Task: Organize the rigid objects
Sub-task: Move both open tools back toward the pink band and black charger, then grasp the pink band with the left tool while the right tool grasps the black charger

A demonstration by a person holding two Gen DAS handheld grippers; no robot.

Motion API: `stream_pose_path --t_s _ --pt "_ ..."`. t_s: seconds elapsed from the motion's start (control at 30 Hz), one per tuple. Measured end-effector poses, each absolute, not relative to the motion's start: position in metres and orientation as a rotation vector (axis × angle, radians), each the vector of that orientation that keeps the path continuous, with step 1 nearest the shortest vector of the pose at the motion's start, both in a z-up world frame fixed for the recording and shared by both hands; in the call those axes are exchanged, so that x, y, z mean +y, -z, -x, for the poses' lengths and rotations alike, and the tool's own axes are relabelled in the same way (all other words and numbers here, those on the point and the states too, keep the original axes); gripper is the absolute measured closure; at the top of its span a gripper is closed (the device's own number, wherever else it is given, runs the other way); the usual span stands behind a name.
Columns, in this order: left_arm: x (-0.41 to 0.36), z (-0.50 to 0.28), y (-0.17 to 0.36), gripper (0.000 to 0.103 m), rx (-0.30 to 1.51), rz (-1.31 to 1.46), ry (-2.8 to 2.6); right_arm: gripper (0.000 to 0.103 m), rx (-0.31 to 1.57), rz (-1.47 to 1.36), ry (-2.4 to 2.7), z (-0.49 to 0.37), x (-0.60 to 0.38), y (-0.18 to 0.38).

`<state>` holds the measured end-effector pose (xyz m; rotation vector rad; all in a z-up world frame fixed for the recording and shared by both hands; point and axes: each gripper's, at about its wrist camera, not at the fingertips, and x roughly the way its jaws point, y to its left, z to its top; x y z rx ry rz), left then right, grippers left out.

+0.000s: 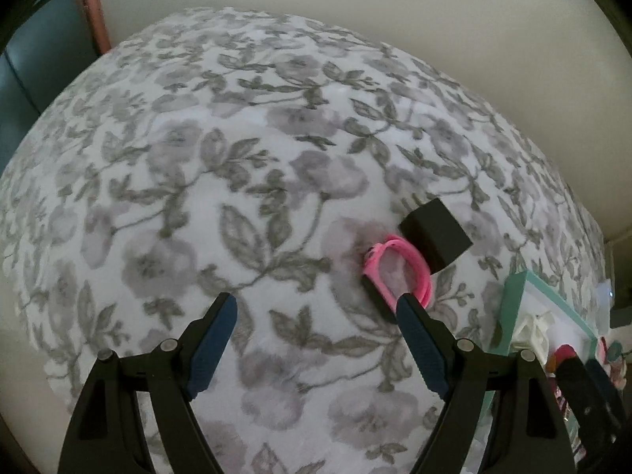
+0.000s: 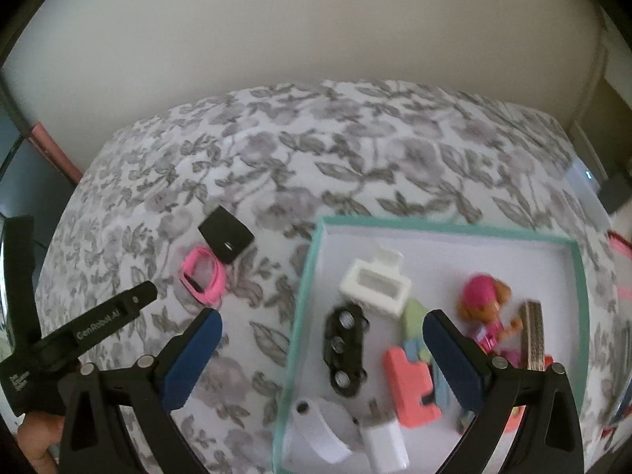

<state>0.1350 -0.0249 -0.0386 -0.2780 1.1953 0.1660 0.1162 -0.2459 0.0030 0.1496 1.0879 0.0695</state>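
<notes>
A pink wristband [image 1: 395, 272] [image 2: 202, 275] lies on the floral bedspread beside a small black box [image 1: 435, 234] [image 2: 226, 234]. My left gripper [image 1: 316, 306] hovers open over the bedspread with nothing between its blue pads; its right fingertip [image 1: 407, 306] overlaps the wristband's near edge in the view. The teal-rimmed tray [image 2: 304, 288] [image 1: 513, 288] holds several small items: a white box [image 2: 375, 286], a black bracket [image 2: 344, 349], a coral piece [image 2: 410, 387], a pink-haired doll [image 2: 484, 306], a white plug [image 2: 385, 448]. My right gripper [image 2: 322, 326] stands open above the tray's left rim.
The bedspread [image 1: 197, 197] runs up to a cream wall at the back. A pinkish post [image 1: 93, 12] stands at the far left corner. The left gripper's black body [image 2: 79, 335] and a hand [image 2: 33, 446] show at the right wrist view's lower left.
</notes>
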Motion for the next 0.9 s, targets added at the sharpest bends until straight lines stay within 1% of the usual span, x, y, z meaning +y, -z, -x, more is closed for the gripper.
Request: stream_pose_path --t_s 0.47,0.57,0.77,0.9 --pt "-0.079 -0.165 0.073 0.02 1.225 0.068 0.036 0.0 1.104 -0.102 -0.135 -0.175 -0.224 0.011" --pt "-0.078 -0.168 0.079 0.023 1.23 0.063 0.042 0.009 1.111 -0.096 -0.164 -0.186 -0.215 0.016" --pt "-0.076 -0.171 0.078 0.038 1.205 0.057 0.053 0.009 1.129 -0.095 -0.195 -0.198 -0.207 0.029" --pt "-0.072 -0.174 0.076 0.041 1.19 0.049 0.061 0.01 1.137 -0.101 -0.225 -0.204 -0.2 0.036"
